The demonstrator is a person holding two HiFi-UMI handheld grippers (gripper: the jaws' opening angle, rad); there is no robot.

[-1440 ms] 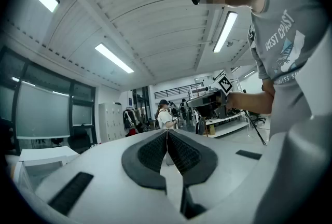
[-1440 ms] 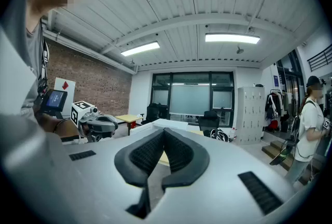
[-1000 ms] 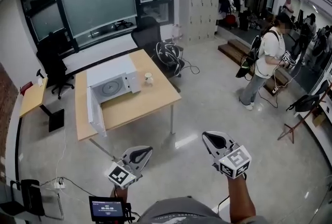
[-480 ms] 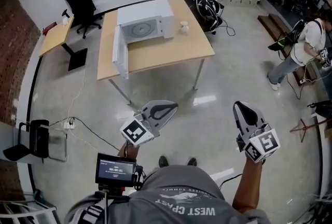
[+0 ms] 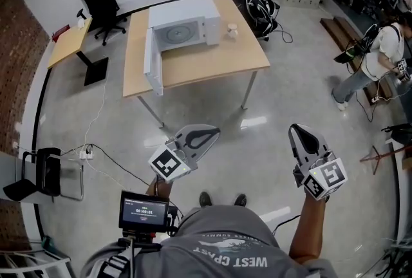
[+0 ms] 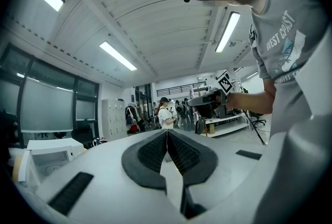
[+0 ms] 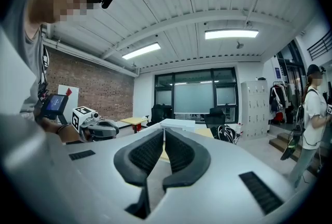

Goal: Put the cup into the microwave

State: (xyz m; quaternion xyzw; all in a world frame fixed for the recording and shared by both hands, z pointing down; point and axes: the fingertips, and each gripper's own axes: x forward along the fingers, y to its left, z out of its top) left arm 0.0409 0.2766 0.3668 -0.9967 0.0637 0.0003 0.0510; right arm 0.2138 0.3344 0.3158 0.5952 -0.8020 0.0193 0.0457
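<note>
A small pale cup (image 5: 232, 29) stands on the wooden table (image 5: 212, 61), just right of the white microwave (image 5: 182, 27). The microwave's door (image 5: 152, 68) hangs open toward the table's left front. Both grippers are held over the bare floor, well short of the table. My left gripper (image 5: 214, 130) is shut with nothing in it, and its pads meet in the left gripper view (image 6: 167, 133). My right gripper (image 5: 296, 130) is shut and empty too, pads together in the right gripper view (image 7: 163, 136). The microwave (image 7: 178, 124) shows far off beyond those jaws.
Two metal table legs (image 5: 247, 91) face me. A cable (image 5: 103, 157) runs over the floor to a power strip at the left, near a black chair (image 5: 40, 174). A side desk (image 5: 69, 44) and office chairs stand beyond. A person (image 5: 376, 61) stands at the right. A small screen (image 5: 143, 209) hangs at my chest.
The head view has tipped down from the far room onto the floor and table. The table has since slid slightly lower in view. Both grippers stay shut and side by side.
</note>
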